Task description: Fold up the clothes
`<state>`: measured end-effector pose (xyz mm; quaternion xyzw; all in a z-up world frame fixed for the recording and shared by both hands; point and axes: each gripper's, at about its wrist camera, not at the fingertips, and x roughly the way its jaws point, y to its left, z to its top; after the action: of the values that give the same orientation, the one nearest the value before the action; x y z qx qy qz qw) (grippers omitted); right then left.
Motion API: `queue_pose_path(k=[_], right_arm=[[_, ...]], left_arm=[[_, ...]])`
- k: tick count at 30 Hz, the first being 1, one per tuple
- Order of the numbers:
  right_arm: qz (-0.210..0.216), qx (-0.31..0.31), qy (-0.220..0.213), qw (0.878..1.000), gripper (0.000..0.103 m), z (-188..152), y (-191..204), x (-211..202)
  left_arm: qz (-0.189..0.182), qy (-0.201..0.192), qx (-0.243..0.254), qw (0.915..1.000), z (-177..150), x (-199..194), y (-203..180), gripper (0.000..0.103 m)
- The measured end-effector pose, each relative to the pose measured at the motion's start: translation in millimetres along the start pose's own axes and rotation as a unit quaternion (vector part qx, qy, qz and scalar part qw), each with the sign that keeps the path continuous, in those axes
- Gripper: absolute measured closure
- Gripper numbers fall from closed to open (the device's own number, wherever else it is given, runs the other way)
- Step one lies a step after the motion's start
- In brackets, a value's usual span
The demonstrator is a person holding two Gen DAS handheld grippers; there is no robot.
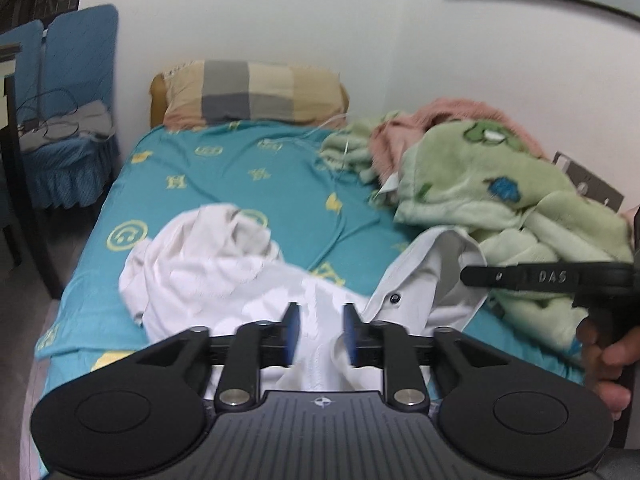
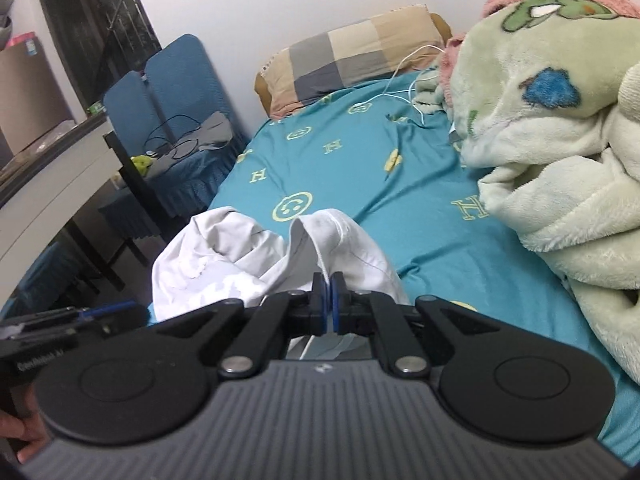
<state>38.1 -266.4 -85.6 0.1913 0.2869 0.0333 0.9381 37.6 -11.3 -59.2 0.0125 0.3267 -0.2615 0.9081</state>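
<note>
A crumpled white shirt [image 1: 200,264] lies on the near part of the bed; its collar with a dark button [image 1: 394,298] shows at the right. My left gripper [image 1: 319,332] is open, its blue pads on either side of white cloth below it. My right gripper [image 2: 330,304] is shut on an edge of the white shirt [image 2: 340,240], which rises in a fold ahead of the fingers. The right gripper also shows in the left wrist view [image 1: 472,276] at the right, held by a hand.
The bed has a teal sheet [image 1: 248,184] with yellow prints. A checked pillow [image 1: 256,92] lies at the head. A heap of green and pink blankets [image 1: 488,184] fills the right side. A white cable [image 2: 404,76] lies near the pillow. Blue chairs [image 1: 68,112] stand left of the bed.
</note>
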Motion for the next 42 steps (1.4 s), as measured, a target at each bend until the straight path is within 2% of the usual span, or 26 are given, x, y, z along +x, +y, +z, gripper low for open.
queue_pose_path(k=[3, 11, 13, 15, 16, 17, 19, 20, 23, 26, 27, 28, 32, 33, 35, 40, 42], right_arm=[[0.006, -0.004, 0.008, 1.000, 0.098, -1.2, 0.4, -1.5], [-0.022, -0.026, 0.007, 0.999, 0.095, -1.9, -2.0, -2.1], [-0.034, -0.031, 0.014, 0.999, 0.093, -2.0, -3.7, 0.3], [-0.051, -0.038, 0.019, 0.998, 0.087, -2.9, -6.2, 3.5], [-0.056, -0.040, 0.021, 0.997, 0.077, -3.5, -8.0, 5.7], [-0.059, -0.041, 0.024, 0.997, 0.071, -4.1, -9.6, 8.4], [-0.067, -0.046, 0.033, 0.996, 0.070, -5.1, -11.6, 15.1], [-0.071, -0.054, 0.038, 0.995, 0.070, -6.1, -11.0, 18.6], [-0.084, -0.079, 0.046, 0.992, 0.071, -9.0, -7.6, 28.9], [-0.089, -0.093, 0.041, 0.991, 0.073, -8.9, -5.4, 35.0], [-0.084, -0.091, 0.038, 0.992, 0.079, -7.7, -5.4, 34.8], [-0.071, -0.082, 0.033, 0.994, 0.093, -5.2, -6.5, 32.0], [-0.024, -0.061, 0.005, 0.998, 0.094, 2.5, -3.3, 13.5], [-0.013, -0.059, -0.003, 0.998, 0.094, 4.0, -1.4, 7.7], [0.010, -0.054, -0.020, 0.998, 0.095, 7.1, 2.4, -3.9], [0.048, -0.042, -0.040, 0.997, 0.095, 11.1, 5.6, -21.8], [0.058, -0.032, -0.044, 0.997, 0.095, 13.0, 3.9, -24.1]], left_arm=[[0.012, 0.015, -0.009, 0.9998, -5.4, 2.8, -6.7, 0.049], [0.072, 0.063, -0.045, 0.9944, -35.0, 31.2, -37.6, 0.046], [0.098, 0.057, -0.029, 0.9932, -40.6, 35.2, -43.4, 0.049], [0.120, 0.045, 0.000, 0.9917, -42.9, 34.3, -47.8, 0.053], [0.130, 0.039, 0.012, 0.9907, -43.2, 33.0, -49.6, 0.062], [0.132, 0.033, 0.016, 0.9905, -42.2, 30.3, -49.9, 0.067], [0.130, 0.021, 0.020, 0.9910, -39.2, 23.3, -49.8, 0.093], [0.127, 0.013, 0.025, 0.9915, -37.9, 18.0, -51.9, 0.097], [0.106, -0.011, 0.028, 0.9940, -34.9, -2.4, -58.0, 0.100], [0.076, -0.019, -0.013, 0.9968, -35.9, -24.4, -57.7, 0.100], [0.076, -0.022, -0.023, 0.9966, -37.9, -30.9, -58.0, 0.100], [0.081, -0.022, -0.024, 0.9962, -39.8, -33.4, -59.5, 0.100], [0.102, -0.018, -0.027, 0.9942, -47.0, -37.3, -64.9, 0.099], [0.105, -0.014, -0.033, 0.9938, -47.8, -34.9, -65.9, 0.097], [0.112, -0.006, -0.046, 0.9927, -49.3, -30.0, -68.2, 0.085], [0.146, 0.015, -0.084, 0.9856, -59.7, -16.0, -80.8, 0.042], [0.160, 0.023, -0.102, 0.9816, -66.2, -8.4, -87.6, 0.038]])
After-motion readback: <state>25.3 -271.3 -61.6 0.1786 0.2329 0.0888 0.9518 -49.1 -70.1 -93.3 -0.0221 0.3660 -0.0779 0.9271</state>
